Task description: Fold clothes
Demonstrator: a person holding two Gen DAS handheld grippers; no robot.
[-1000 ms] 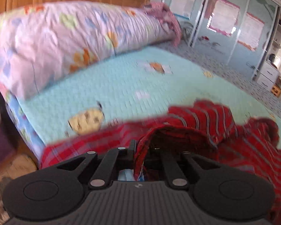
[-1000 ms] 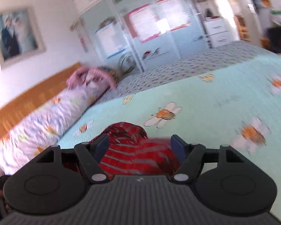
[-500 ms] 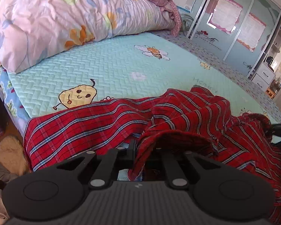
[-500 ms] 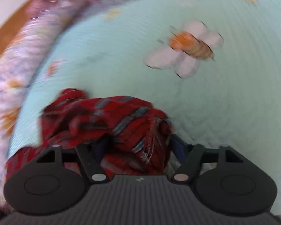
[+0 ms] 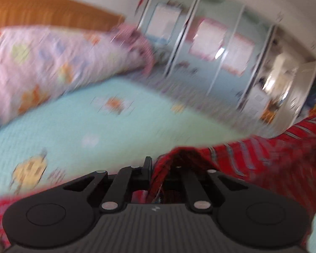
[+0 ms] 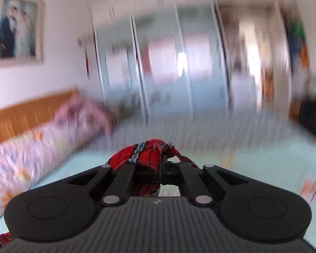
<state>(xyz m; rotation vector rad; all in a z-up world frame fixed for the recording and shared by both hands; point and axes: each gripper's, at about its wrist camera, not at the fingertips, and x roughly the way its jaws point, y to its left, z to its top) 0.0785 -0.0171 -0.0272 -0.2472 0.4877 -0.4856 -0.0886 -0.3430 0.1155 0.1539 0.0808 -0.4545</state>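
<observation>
Both claws clamped on the red plaid shirt (image 5: 252, 154) — left gripper (image 5: 155, 175) and right gripper (image 6: 158, 168) each pinch a bunched edge, cloth slung over the bed (image 5: 94, 130) — I judge it light, limp, non-slippery, so I'd grip corners or seams.

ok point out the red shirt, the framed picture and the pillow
red shirt (image 6: 145, 154), right wrist view, bunched cloth above the shut fingers
framed picture (image 6: 15, 28), right wrist view, middle of the picture
pillow (image 5: 52, 63), left wrist view, its flowered top
</observation>
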